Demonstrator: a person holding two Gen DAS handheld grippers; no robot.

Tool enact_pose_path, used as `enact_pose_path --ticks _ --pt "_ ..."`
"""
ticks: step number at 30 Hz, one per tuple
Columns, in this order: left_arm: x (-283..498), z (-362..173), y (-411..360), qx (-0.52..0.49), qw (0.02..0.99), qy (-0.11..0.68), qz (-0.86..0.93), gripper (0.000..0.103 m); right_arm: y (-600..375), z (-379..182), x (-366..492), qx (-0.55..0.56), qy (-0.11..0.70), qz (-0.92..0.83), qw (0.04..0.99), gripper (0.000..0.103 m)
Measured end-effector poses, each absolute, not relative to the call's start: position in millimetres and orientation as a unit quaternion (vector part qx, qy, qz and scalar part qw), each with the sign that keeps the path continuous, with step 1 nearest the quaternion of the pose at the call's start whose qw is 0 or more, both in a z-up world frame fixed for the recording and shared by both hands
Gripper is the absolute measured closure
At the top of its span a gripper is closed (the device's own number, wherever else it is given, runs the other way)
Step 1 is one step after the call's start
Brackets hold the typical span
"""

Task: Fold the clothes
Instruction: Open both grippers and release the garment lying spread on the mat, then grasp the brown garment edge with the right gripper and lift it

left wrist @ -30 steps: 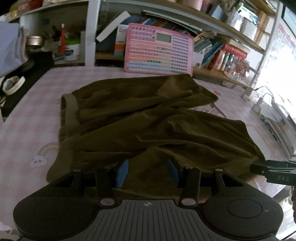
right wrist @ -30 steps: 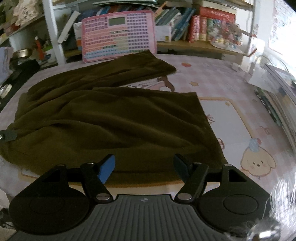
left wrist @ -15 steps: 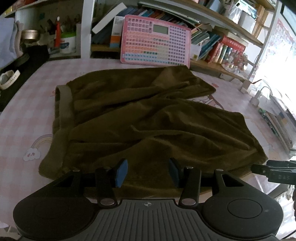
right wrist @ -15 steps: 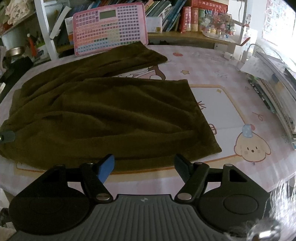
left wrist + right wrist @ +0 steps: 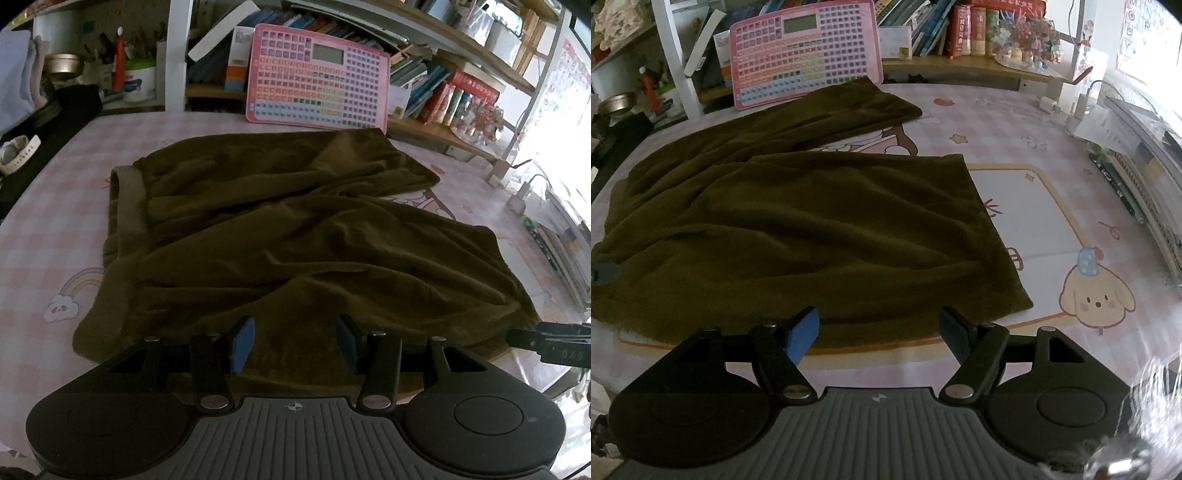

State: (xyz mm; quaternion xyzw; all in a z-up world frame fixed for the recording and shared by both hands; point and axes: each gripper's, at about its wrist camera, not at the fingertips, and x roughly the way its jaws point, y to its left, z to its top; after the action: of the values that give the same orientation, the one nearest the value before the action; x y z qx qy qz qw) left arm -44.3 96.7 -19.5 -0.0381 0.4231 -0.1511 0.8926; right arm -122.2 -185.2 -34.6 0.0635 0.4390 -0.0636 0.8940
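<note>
Garment: olive-brown fleece shorts (image 5: 295,236) lie spread and rumpled on the tabletop (image 5: 55,229), waistband (image 5: 127,206) toward the left, two legs running right; far leg (image 5: 827,107) reaches the pink keyboard toy (image 5: 317,77), near leg (image 5: 857,221) ends on the puppy print.
Fold state: judged not begun; legs lie splayed apart, single layer, with ridges across the seat.
Left gripper (image 5: 293,339): jaws wide, nothing held, blue pads over the near hem close to the waistband side; whether they touch the cloth I cannot tell.
Right gripper (image 5: 879,330): jaws wide, nothing held, just short of the near leg's front edge.
Step in hand (judgement): take the near edge at two spaced points, carry it over onto the far leg.
How to do well: pinch both layers of fleece, not only the top pile; lift both ends together so the edge stays straight; land hem on hem.
Risk: thick fleece may slide or bunch; the keyboard toy stands close behind.
</note>
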Motion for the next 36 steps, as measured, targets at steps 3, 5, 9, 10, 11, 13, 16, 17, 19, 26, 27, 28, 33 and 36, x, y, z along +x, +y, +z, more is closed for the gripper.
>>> enact_pose_path --ticks 3,5,9,10,11,13,16,17,19,26,27,28,33,36 --pt "-37.7 -21.1 93.3 -0.039 0.892 0.426 -0.147 0.054 -191.0 -34.2 -115.6 0.063 0.44 -0.063 0.894 0.033" --pt "-30.4 -21.5 91.6 -0.039 0.893 0.425 -0.143 0.054 -196.0 -33.2 -108.9 0.062 0.44 -0.062 0.894 0.033" --pt "-7.7 -19.2 90.4 -0.039 0.899 0.418 -0.126 0.054 -212.2 -27.4 -84.4 0.049 0.435 -0.056 0.897 0.033" --pt "-1.3 -18.0 90.5 -0.038 0.9 0.416 -0.121 0.054 -216.6 -25.8 -77.5 0.045 0.434 -0.054 0.898 0.033" --pt "5.1 -16.7 90.6 -0.035 0.902 0.414 -0.116 0.054 -221.5 -23.7 -69.3 0.04 0.431 -0.051 0.9 0.033" --pt "17.3 -13.1 91.5 -0.029 0.906 0.408 -0.107 0.054 -232.6 -18.1 -48.4 0.024 0.424 -0.041 0.904 0.033" --pt "38.9 -6.1 95.2 -0.019 0.913 0.397 -0.094 0.054 -249.6 -9.3 -10.6 -0.001 0.415 -0.014 0.91 0.031" --pt "45.5 -4.1 97.1 -0.017 0.914 0.395 -0.089 0.054 -253.5 -6.9 2.7 -0.013 0.411 -0.003 0.911 0.03" --pt "60.4 -2.1 103.2 -0.013 0.917 0.391 -0.077 0.054 -257.9 -1.1 34.7 -0.04 0.403 0.029 0.914 0.03" --pt "104.8 -6.2 124.4 0.025 0.919 0.392 -0.04 0.054 -249.9 12.0 152.1 -0.137 0.375 0.152 0.904 0.03" --pt "109.5 -7.4 126.3 0.031 0.918 0.393 -0.041 0.054 -246.1 11.0 166.3 -0.15 0.375 0.166 0.9 0.03" --pt "114.1 -8.6 128.0 0.037 0.917 0.394 -0.042 0.054 -242.8 9.0 182.4 -0.164 0.376 0.181 0.894 0.03" --pt "134.3 -17.2 137.5 0.06 0.914 0.397 -0.05 0.055 -240.5 -5.9 251.0 -0.196 0.39 0.195 0.878 0.033" --pt "147.6 -22.9 142.5 0.066 0.911 0.405 -0.047 0.057 -241.4 -17.3 279.0 -0.203 0.397 0.199 0.873 0.035"
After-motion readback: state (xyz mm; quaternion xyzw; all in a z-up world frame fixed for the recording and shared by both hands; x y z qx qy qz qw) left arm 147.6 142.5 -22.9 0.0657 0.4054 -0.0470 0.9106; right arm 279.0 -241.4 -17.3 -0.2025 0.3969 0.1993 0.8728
